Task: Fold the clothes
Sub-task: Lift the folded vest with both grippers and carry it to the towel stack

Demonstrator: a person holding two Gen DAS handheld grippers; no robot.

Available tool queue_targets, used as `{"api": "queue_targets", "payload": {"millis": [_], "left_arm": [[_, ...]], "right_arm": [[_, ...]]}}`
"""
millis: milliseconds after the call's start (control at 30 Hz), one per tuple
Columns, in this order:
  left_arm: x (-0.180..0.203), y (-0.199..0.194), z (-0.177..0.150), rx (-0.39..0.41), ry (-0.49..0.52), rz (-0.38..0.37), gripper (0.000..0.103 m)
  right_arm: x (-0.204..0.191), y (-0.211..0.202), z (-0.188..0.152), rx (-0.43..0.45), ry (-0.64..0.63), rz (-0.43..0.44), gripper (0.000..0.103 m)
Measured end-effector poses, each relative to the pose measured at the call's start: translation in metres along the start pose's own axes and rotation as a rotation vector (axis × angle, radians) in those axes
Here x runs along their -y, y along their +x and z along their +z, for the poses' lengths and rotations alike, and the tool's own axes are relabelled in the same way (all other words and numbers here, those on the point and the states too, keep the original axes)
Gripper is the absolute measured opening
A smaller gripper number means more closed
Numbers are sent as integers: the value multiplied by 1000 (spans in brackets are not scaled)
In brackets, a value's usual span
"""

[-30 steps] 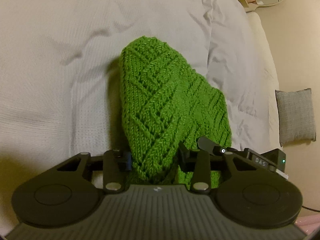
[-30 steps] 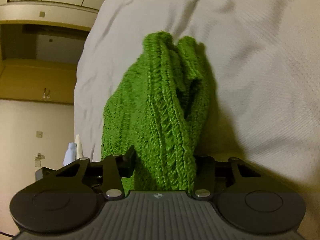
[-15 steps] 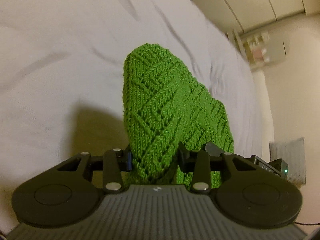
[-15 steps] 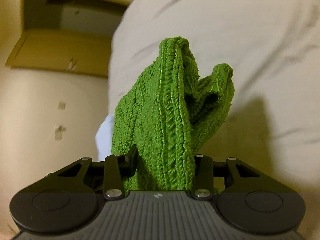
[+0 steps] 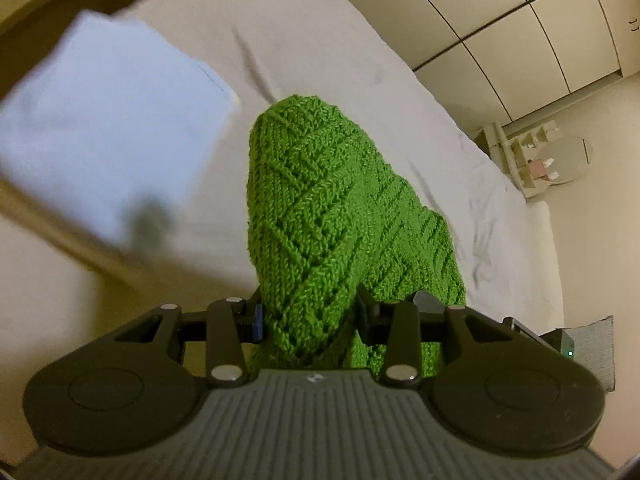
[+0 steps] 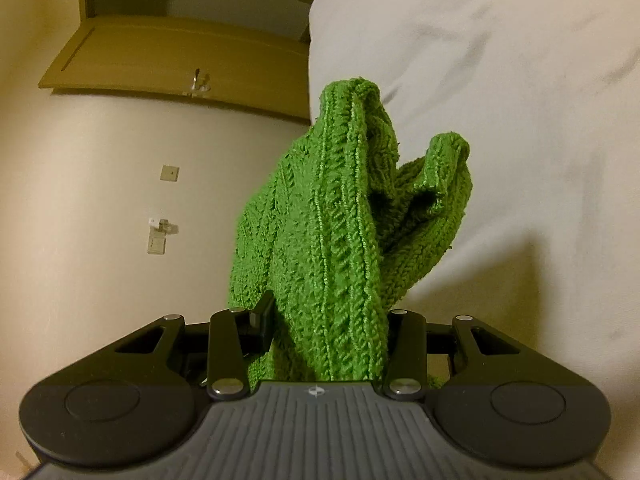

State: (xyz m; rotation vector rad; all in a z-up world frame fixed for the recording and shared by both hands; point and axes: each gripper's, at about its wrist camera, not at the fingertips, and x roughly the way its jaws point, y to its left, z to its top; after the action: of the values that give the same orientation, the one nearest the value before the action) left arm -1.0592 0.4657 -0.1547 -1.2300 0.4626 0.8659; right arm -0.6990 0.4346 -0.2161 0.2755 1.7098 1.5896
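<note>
The green knitted garment (image 5: 340,216) is clamped in both the left tongs (image 5: 308,316) and the right tongs (image 6: 328,320) and is held above the white bed (image 5: 320,48). Its lower part is hidden behind the tongs' bodies. A pale blue folded item (image 5: 108,120) on the bed is blurred and cannot be identified.

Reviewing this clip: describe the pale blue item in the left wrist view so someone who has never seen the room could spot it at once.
Start from the big bed under a white cover. Near its upper left corner lies a pale blue folded cloth, flat and squarish, blurred in this view. It is smooth and light blue, unlike the chunky green knit garment in front of it.
</note>
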Motion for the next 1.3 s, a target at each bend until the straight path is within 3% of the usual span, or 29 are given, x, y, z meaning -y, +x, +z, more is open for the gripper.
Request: {"api": "queue_targets", "payload": {"millis": [167,300,600,800,1033,1133,1233,1300], "left_arm": [[-60,-25,82,4,41,11,35],[-90,-18,128,-19,61,18,35],[-132,17,198,-78,112,20,36],[-157,32,210,-100,110,23,36],[-171,55,208,-102,135,26,37],[-185,70,204,-123,127,55,42],[-190,70,202,-107,107,57,44],[-192,69,201,-98,95,64,47]], "right_arm": [[-41,95,-1,22,17,2,41],[-57,153,11,43,35,-20,41],[-45,218,33,89,107,-42,41],[-28,256,19,87,102,-67,42],[-15,271,19,105,69,-91,43],[1,283,21,75,90,-157,48],[0,284,21,58,70,-191,65],[-5,279,19,50,39,-215,70]]}}
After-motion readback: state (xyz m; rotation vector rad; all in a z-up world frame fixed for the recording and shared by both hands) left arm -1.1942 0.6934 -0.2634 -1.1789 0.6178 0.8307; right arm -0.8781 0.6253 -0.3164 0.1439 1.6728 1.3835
